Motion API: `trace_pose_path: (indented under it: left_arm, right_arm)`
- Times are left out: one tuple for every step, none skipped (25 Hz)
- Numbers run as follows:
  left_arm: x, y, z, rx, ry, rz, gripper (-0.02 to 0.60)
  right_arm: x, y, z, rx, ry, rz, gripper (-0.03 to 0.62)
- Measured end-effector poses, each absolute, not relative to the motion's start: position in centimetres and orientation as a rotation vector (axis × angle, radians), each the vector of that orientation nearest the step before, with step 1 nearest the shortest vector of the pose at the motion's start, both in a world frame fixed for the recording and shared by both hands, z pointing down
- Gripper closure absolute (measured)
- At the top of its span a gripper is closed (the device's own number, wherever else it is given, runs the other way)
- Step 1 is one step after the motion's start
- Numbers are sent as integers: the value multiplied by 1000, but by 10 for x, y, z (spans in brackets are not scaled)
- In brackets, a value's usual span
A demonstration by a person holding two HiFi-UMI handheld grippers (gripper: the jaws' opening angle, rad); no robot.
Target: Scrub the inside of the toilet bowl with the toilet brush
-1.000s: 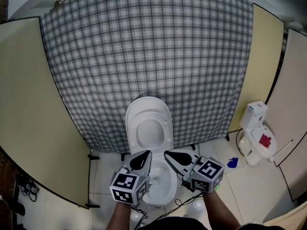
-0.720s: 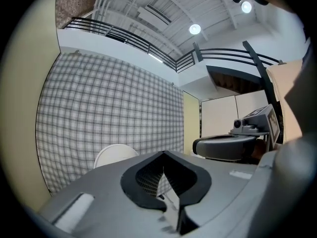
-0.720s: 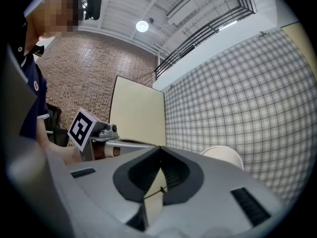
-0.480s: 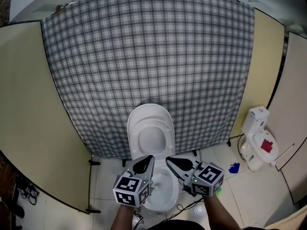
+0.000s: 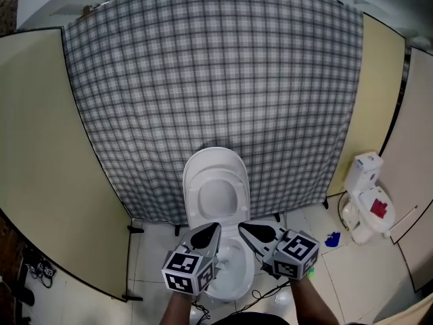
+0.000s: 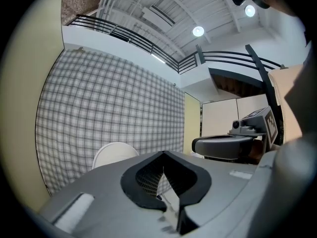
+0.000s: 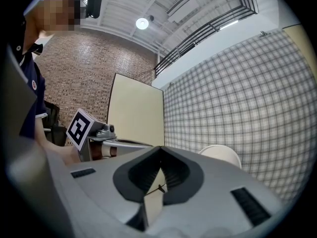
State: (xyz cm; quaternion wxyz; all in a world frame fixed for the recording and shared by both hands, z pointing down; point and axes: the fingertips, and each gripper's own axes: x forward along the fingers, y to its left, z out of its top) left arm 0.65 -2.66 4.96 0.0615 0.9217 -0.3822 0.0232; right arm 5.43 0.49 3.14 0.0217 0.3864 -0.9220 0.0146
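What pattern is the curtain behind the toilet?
The curtain is a grey-and-white check, clearest in the head view.

A checked cloth [image 5: 216, 80] hangs between beige panels [image 5: 40, 147]; a blue object [image 5: 331, 240] lies on the floor [image 5: 355, 276].

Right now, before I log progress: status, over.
Left gripper shut, empty. Right gripper shut, empty. Both over toilet bowl, lid up. No brush in view.

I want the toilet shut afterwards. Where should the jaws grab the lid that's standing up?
Probably the lid by its top rim, coming from the front and above. It stands upright behind the bowl, with the checked cloth right behind it. That leaves only its thin, rounded upper edge free for the jaws to pinch.
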Motion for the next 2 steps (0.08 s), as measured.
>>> trace_pose_path:
  left_arm:
    - [8,-25,51,2787,-1152,70,577]
    - [9,-24,52,2786,-1149,69,577]
  right_arm:
    - [55,6,33,1198,-2853,48,593]
    - [56,6,35,1198,-2850,49,593]
